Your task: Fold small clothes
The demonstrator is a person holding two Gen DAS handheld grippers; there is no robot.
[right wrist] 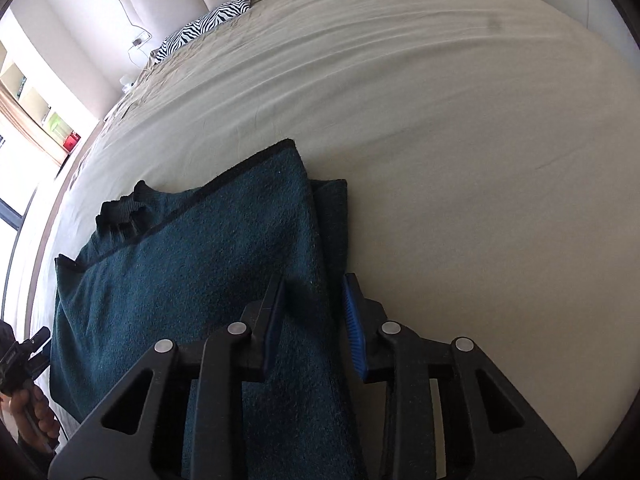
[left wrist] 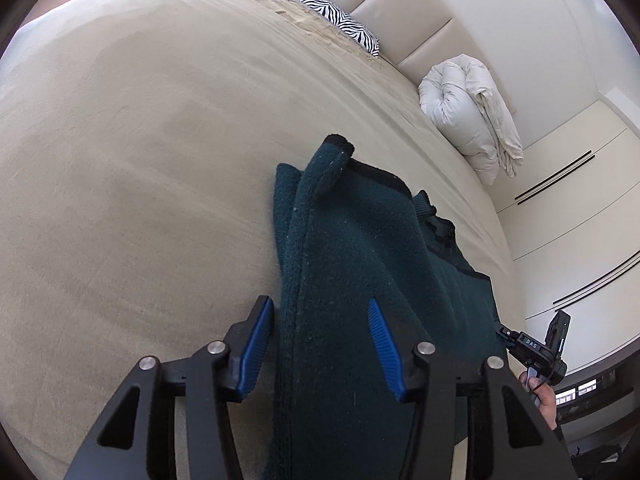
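Note:
A dark teal knitted garment with black trim lies partly folded on the bed; it also shows in the right wrist view. My left gripper is open, its blue-padded fingers astride the garment's left folded edge, just above it. My right gripper is open, astride the garment's right folded edge. The black collar lies at the garment's far left in the right wrist view. The other hand-held gripper shows at the frame edge in each view.
The beige bed sheet spreads wide around the garment. A zebra-print pillow and a rolled white duvet lie by the padded headboard. White wardrobe doors stand beyond the bed's edge.

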